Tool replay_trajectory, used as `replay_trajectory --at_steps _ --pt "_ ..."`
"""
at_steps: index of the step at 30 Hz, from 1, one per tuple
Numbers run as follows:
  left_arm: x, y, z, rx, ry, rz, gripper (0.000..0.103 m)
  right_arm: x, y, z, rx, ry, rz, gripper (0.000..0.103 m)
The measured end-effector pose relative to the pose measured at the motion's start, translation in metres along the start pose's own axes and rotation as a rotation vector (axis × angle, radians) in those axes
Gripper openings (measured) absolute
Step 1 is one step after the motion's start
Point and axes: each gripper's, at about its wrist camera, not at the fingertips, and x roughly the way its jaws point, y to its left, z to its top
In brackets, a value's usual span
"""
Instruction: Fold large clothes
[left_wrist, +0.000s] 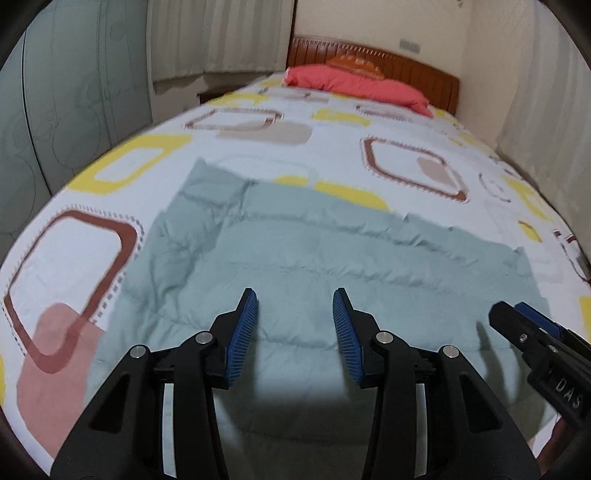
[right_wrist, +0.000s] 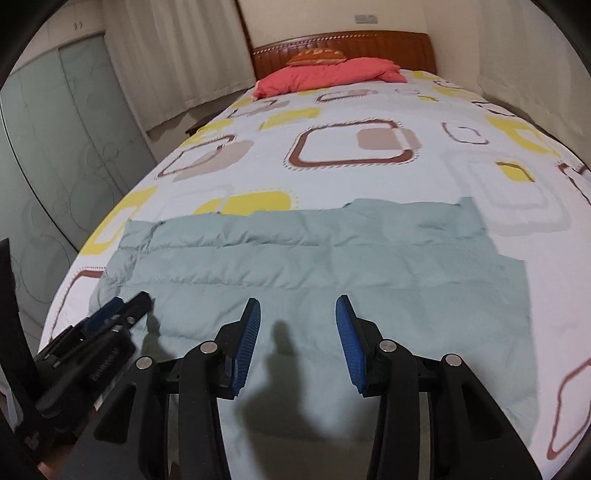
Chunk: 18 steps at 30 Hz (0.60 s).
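Nearest to both cameras are the two grippers, side by side over the near end of the bed. From the left wrist view, the left gripper (left_wrist: 295, 306) has its jaws spread wide and holds nothing; its blue pads (left_wrist: 242, 339) face each other with only fabric showing between them. The right gripper (right_wrist: 298, 314) is the same — jaws spread, nothing pinched. Each gripper also appears at the edge of the other's view, and both cast dark shadows on the cloth below them.

Under and just beyond the grippers lies the task's garment, a pale green quilted jacket (left_wrist: 295, 258) (right_wrist: 314, 266). It is laid out flat across the near part of the bed, with horizontal stitched channels, and one sleeve (left_wrist: 207, 192) is stretched out at the left side toward the far end. I cannot tell if the grippers touch the fabric or hang slightly above it.

Around the jacket is the bed cover (left_wrist: 332, 147) (right_wrist: 369, 177), white with rounded squares in yellow, brown and beige. Farther away a coral pink pillow (left_wrist: 354, 86) (right_wrist: 325, 75) rests at the head of the bed, and behind it stands a brown wooden headboard (left_wrist: 413, 70) (right_wrist: 388, 44) — with light curtains (left_wrist: 221, 33) to the left.
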Motion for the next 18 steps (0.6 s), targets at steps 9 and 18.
replay_trajectory --at_steps 9,18 --pt "0.025 0.006 -0.014 0.009 0.011 0.023 0.039 0.045 0.018 -0.017 -0.068 0.048 -0.069 0.043" --pt "0.033 0.007 -0.017 -0.001 0.023 0.022 0.038 0.059 0.021 -0.026 -0.099 0.054 -0.099 0.043"
